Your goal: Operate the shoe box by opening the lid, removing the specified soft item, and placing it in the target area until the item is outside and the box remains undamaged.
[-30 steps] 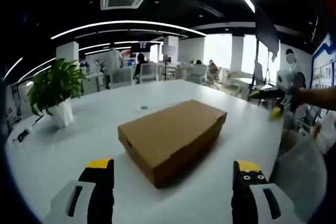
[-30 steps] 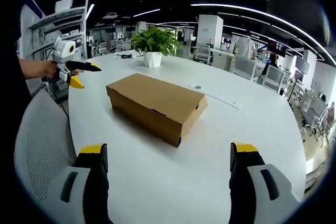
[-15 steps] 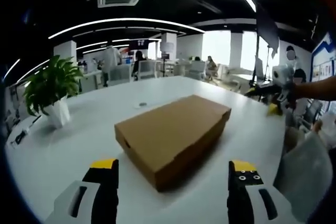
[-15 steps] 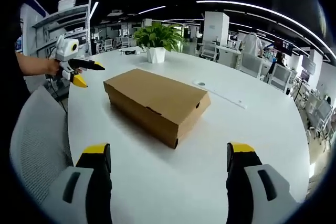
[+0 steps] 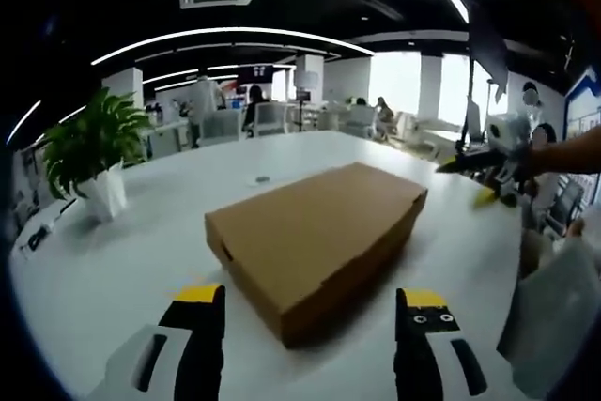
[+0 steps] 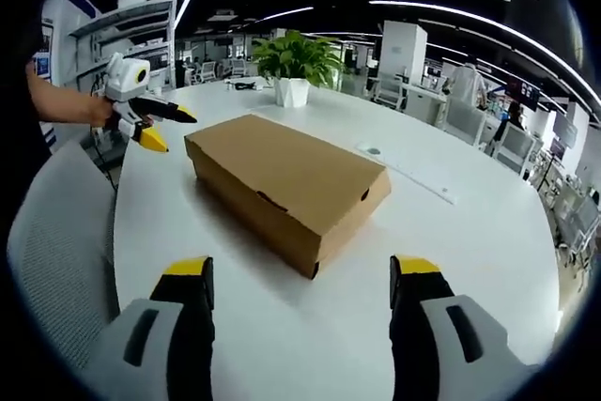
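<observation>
Both grippers nearer closed shoe box [image 5: 315, 241], fingers open, white table [image 6: 470, 232], office.

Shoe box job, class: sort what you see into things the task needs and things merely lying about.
Needed: shoe box, lid shut; left gripper; right gripper, both open and empty.

Lying about: potted plant; white table; mesh chair.

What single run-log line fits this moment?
shoe box: lid closed, on table | left gripper: open | right gripper: open | plant: behind box
</observation>
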Demonstrator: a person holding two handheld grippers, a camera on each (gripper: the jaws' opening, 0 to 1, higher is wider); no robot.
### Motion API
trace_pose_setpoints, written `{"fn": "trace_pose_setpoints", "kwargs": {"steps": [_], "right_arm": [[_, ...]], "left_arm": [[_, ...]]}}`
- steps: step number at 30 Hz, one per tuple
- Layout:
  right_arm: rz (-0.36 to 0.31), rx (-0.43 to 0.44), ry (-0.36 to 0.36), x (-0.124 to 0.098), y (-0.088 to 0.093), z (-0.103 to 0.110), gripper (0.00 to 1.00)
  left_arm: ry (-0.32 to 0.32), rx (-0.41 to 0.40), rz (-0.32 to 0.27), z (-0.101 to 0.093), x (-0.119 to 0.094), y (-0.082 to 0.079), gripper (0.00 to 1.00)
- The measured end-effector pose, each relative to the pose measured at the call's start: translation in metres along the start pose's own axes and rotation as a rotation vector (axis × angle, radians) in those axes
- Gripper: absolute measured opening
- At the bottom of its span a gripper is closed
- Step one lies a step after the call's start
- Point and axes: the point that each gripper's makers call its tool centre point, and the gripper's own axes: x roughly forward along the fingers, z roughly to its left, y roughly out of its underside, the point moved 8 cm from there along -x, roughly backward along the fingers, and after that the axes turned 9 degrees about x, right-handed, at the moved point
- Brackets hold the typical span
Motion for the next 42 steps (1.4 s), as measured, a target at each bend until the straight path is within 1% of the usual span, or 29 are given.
{"fn": "trace_pose_setpoints", "kwargs": {"steps": [3, 7, 12, 17, 23, 29, 32, 34, 36, 42], "right_arm": [[-0.001, -0.006, -0.008, 0.009, -0.001, -0.002, 0.67], [0.004, -0.014, -0.016, 0.021, -0.003, -0.003, 0.62], [0.006, -0.002, -0.009, 0.033, -0.005, -0.007, 0.56], [0.015, 0.007, -0.011, 0.044, -0.006, -0.006, 0.53], [0.027, 0.003, -0.004, 0.052, -0.005, -0.013, 0.5], [0.02, -0.001, -0.012, 0.059, -0.011, -0.014, 0.44], [0.024, 0.004, -0.018, 0.06, -0.012, -0.014, 0.44], [0.029, 0.001, -0.02, 0.062, -0.012, -0.014, 0.44], [0.029, 0.009, -0.025, 0.062, -0.012, -0.013, 0.44], [0.031, 0.024, -0.021, 0.063, -0.012, -0.015, 0.43]], "left_arm": [[-0.034, -0.012, -0.001, 0.003, 0.002, 0.001, 0.67], [-0.057, -0.02, 0.014, 0.005, 0.005, 0.003, 0.65], [-0.05, -0.02, 0.034, 0.0, 0.011, 0.006, 0.62], [-0.044, -0.018, 0.053, -0.003, 0.018, 0.004, 0.61], [-0.053, -0.028, 0.061, -0.003, 0.024, 0.004, 0.58], [-0.061, -0.023, 0.064, -0.004, 0.029, 0.003, 0.57], [-0.065, -0.019, 0.073, -0.003, 0.032, 0.003, 0.56], [-0.072, -0.018, 0.076, 0.0, 0.032, 0.004, 0.53], [-0.069, -0.026, 0.08, 0.0, 0.032, 0.004, 0.54], [-0.074, -0.017, 0.086, -0.002, 0.033, 0.003, 0.53]]}}
